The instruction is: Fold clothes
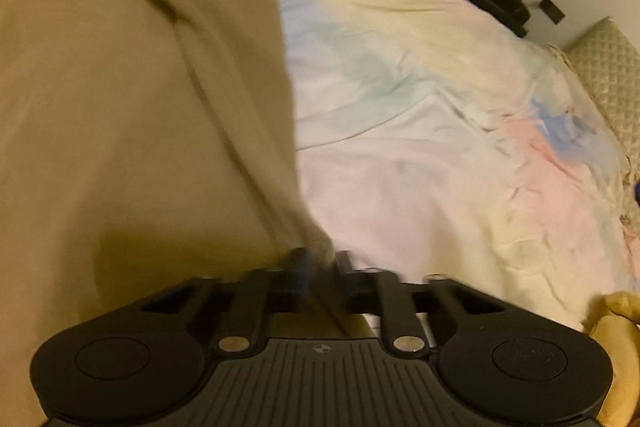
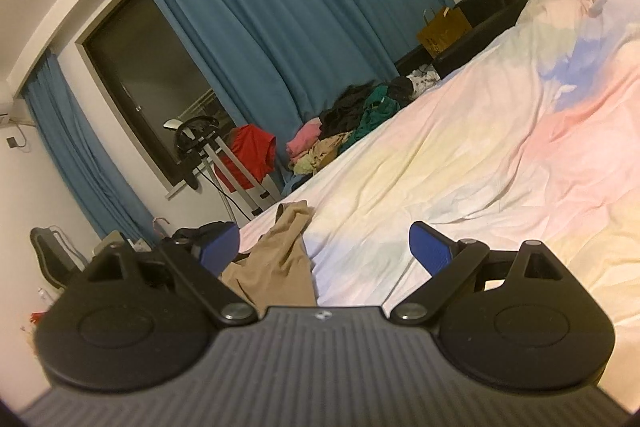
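Tan garment (image 1: 132, 87) is spread over the left part of the bed (image 1: 420, 155), its near edge pinched between the closed fingers of the left gripper (image 1: 318, 263). In the right wrist view, its bunched end (image 2: 276, 259) is seen just ahead of the right gripper (image 2: 324, 251), whose blue pads (image 2: 430, 249) are spread wide, grasping nothing.

Nothing is reading as text here. The brown paper bag (image 2: 443, 27) by the black bedside unit is showing dark print on its side, but it is coming through too small and blurred to make out. No labels, brands or numbers are showing legibly in either wrist view.
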`<state>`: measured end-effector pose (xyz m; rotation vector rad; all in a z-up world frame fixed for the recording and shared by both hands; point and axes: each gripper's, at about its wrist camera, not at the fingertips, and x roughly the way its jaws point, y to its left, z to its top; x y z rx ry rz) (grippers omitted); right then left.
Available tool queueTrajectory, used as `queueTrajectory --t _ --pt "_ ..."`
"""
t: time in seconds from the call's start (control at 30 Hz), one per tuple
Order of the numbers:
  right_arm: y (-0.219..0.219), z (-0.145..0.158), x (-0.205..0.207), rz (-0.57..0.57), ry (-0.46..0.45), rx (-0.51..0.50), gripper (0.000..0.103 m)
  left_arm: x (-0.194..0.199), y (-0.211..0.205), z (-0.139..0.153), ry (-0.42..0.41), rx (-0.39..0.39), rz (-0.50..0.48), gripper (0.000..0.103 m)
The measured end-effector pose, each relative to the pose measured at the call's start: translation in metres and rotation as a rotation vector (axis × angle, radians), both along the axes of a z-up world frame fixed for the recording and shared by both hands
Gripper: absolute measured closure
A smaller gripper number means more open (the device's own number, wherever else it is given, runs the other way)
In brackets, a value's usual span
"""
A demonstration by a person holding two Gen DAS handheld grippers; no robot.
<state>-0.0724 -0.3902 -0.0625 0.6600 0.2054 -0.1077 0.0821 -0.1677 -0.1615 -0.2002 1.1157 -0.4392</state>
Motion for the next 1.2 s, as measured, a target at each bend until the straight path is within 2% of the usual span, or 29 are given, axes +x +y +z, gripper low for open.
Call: queueTrajectory --t 0.03,0.17,0.23,0.33,0.43,0.53,0.63,0.7,0.77,0.93,1.03,1.1,1.2 --pt "0.000 0.000 0.001 0.002 0.006 0.001 0.010 0.002 0.005 0.000 0.008 -0.025 -0.004 0.098" --pt "0.002 -0.002 0.003 0.008 0.024 0.001 0.010 0.005 0.037 0.021 0.025 -0.148 -0.032 0.099" --pt "0.003 -0.002 0.005 0.010 0.036 0.001 0.010 0.006 0.063 0.032 0.054 -0.210 -0.026 0.099" --pt "0.009 -0.002 0.009 0.022 0.061 -0.025 0.010 0.013 0.104 0.042 0.085 -0.264 0.006 0.100" --pt "0.016 -0.002 0.014 0.033 0.086 -0.050 0.010 0.023 0.140 0.047 0.065 -0.247 0.064 0.100" --pt "0.022 -0.002 0.019 0.044 0.111 -0.076 0.010 0.033 0.170 0.036 0.080 -0.228 0.139 0.100" --pt "0.030 -0.003 0.023 0.056 0.136 -0.108 0.010 0.039 0.180 0.019 0.081 -0.175 0.155 0.099" --pt "0.037 -0.004 0.028 0.086 0.157 -0.134 0.010 0.040 0.183 0.009 0.106 -0.188 0.160 0.097" --pt "0.045 -0.006 0.032 0.117 0.178 -0.161 0.010 0.038 0.181 0.009 0.081 -0.171 0.132 0.095" --pt "0.071 -0.031 0.061 0.382 0.311 -0.103 0.010 0.027 0.180 0.023 -0.032 -0.148 0.097 0.067" --pt "0.087 -0.055 0.080 0.488 0.446 -0.022 0.010 0.015 0.182 0.032 -0.100 -0.135 0.098 0.060" --pt "0.094 -0.070 0.092 0.504 0.543 -0.003 0.010 0.011 0.186 0.037 -0.129 -0.136 0.104 0.059" --pt "0.092 -0.084 0.101 0.481 0.617 0.058 0.011 0.010 0.195 0.042 -0.147 -0.160 0.122 0.059"
